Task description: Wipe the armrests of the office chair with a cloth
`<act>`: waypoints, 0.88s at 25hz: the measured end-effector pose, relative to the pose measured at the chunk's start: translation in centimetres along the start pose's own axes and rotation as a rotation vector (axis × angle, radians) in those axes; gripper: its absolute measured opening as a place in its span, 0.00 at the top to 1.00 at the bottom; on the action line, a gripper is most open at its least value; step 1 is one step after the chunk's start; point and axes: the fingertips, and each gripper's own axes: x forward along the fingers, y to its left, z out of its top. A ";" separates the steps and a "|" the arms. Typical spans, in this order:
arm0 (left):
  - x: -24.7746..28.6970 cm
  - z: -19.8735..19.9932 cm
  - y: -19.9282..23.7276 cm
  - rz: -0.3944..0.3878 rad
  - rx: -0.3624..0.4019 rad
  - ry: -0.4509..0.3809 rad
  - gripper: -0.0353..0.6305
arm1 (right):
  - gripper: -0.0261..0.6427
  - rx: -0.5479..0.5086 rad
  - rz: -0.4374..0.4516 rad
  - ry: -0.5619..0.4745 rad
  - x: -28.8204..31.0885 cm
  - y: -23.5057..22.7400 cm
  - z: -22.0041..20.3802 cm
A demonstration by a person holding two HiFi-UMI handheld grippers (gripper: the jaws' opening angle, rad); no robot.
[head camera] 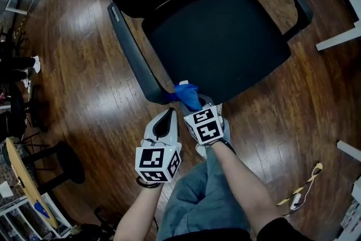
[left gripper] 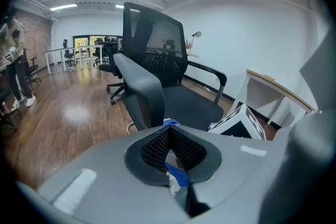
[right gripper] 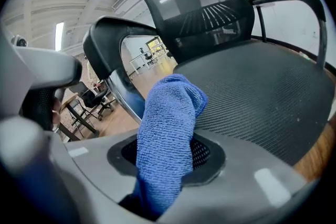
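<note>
Cloth (head camera: pixel 188 93) at the armrest's (head camera: pixel 132 56) near end

Right gripper (head camera: pixel 198 107) is clamped on the blue cloth, which sticks up out of its jaws and touches the near end of the chair's armrest, right by the seat (head camera: pixel 220 42) corner. Left gripper (head camera: pixel 167 115) sits just beside it, jaws closed together on nothing.

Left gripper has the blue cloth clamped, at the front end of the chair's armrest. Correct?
Not the left gripper: the right gripper has the blue cloth clamped, as the right gripper view shows. It is at the front end of the chair's armrest.
</note>
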 end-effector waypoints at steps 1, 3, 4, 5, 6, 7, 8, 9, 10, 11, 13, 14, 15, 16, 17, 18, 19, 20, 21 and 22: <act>0.0 0.0 0.0 0.000 -0.001 0.000 0.94 | 0.75 -0.007 0.004 -0.006 -0.3 0.2 0.1; 0.0 0.0 0.0 0.003 -0.002 -0.001 0.94 | 0.75 -0.024 0.009 -0.017 -1.0 0.7 0.5; 0.0 0.2 0.0 0.004 -0.004 -0.003 0.94 | 0.75 -0.032 0.011 -0.023 -1.4 0.9 0.7; 0.0 0.4 -0.1 0.006 -0.006 -0.006 0.94 | 0.75 -0.040 0.015 -0.027 -2.0 1.2 1.1; -0.1 0.7 -0.2 0.008 -0.008 -0.009 0.94 | 0.75 -0.046 0.018 -0.031 -2.5 1.5 1.5; -0.2 1.0 -0.3 0.009 -0.011 -0.012 0.94 | 0.75 -0.050 0.021 -0.037 -3.0 1.8 2.0; -0.3 1.3 -0.4 0.009 -0.014 -0.014 0.94 | 0.75 -0.051 0.024 -0.045 -3.5 2.2 2.4; -0.5 1.6 -0.5 0.009 -0.016 -0.016 0.94 | 0.75 -0.053 0.027 -0.054 -3.9 2.5 2.9; -0.7 1.9 -0.5 0.008 -0.017 -0.018 0.94 | 0.75 -0.054 0.031 -0.062 -4.3 2.9 3.4; -0.9 2.2 -0.6 0.009 -0.017 -0.021 0.94 | 0.75 -0.054 0.033 -0.071 -4.7 3.3 3.9; -1.2 3.0 -0.7 0.010 -0.014 -0.030 0.94 | 0.75 -0.053 0.036 -0.085 -5.5 3.9 4.8; -1.4 3.3 -0.7 0.012 -0.013 -0.034 0.94 | 0.75 -0.054 0.038 -0.091 -5.8 4.1 5.1; -1.6 3.6 -0.8 0.013 -0.013 -0.038 0.94 | 0.75 -0.054 0.039 -0.096 -6.2 4.3 5.4; -1.9 4.0 -0.8 0.015 -0.014 -0.042 0.94 | 0.75 -0.054 0.039 -0.101 -6.5 4.5 5.7; -2.1 4.3 -0.8 0.018 -0.014 -0.046 0.94 | 0.75 -0.052 0.039 -0.107 -6.9 4.6 6.1; -2.4 4.7 -0.7 0.021 -0.015 -0.051 0.94 | 0.75 -0.047 0.039 -0.115 -7.2 4.8 6.5; -2.8 5.0 -0.6 0.024 -0.017 -0.056 0.94 | 0.75 -0.041 0.040 -0.124 -7.5 4.9 7.0; -3.1 5.4 -0.5 0.027 -0.019 -0.061 0.94 | 0.75 -0.037 0.039 -0.134 -7.9 5.0 7.6; -3.4 5.8 -0.3 0.031 -0.022 -0.066 0.94 | 0.75 -0.033 0.040 -0.144 -8.2 5.2 8.2; -3.7 6.2 -0.2 0.036 -0.024 -0.072 0.94 | 0.75 -0.032 0.041 -0.152 -8.5 5.4 8.7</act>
